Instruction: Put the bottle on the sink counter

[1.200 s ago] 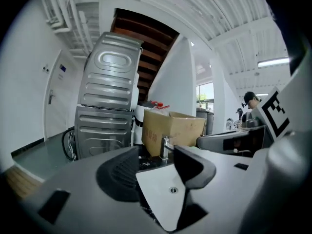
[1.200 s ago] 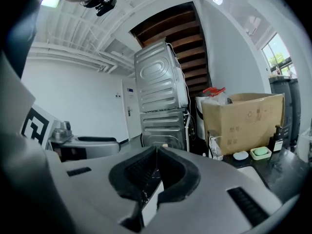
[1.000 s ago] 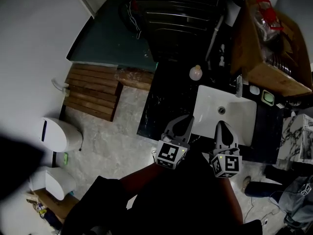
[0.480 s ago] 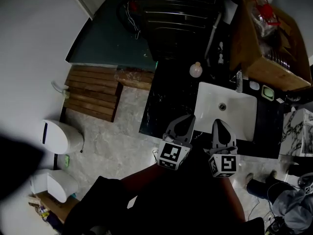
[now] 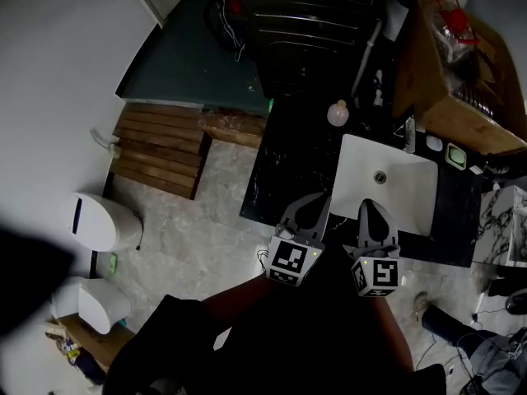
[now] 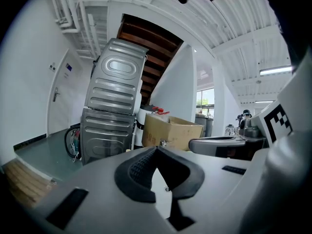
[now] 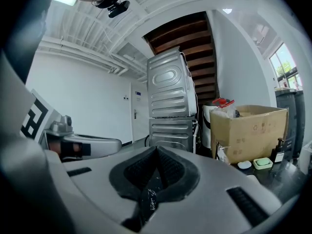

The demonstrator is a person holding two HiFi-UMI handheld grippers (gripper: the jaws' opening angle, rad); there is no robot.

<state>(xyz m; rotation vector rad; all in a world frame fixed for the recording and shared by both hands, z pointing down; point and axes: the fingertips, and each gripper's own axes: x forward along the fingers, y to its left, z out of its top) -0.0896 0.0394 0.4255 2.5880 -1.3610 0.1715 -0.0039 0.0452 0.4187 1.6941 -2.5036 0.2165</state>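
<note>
A small pale bottle (image 5: 338,113) with a round body stands upright on the black sink counter (image 5: 288,163), beyond the far left corner of the white basin (image 5: 395,196). My left gripper (image 5: 317,197) hovers over the counter's near edge, left of the basin, well short of the bottle. My right gripper (image 5: 368,206) hangs over the basin's near rim. Both are shut and hold nothing. In the left gripper view the left gripper's (image 6: 156,147) pads meet at the tip. The right gripper's (image 7: 157,147) pads meet the same way in the right gripper view.
Stacked grey machines (image 5: 309,31) stand behind the counter. A cardboard box (image 5: 461,81) sits at the back right, with a faucet (image 5: 409,134) and a green soap dish (image 5: 453,160) beside the basin. On the floor to the left are a wooden pallet (image 5: 160,151) and white bins (image 5: 103,225).
Both grippers stay shut and have shifted only slightly over the counter's near edge; the right one sits a little nearer the left. A person's feet at the lower right have moved.
</note>
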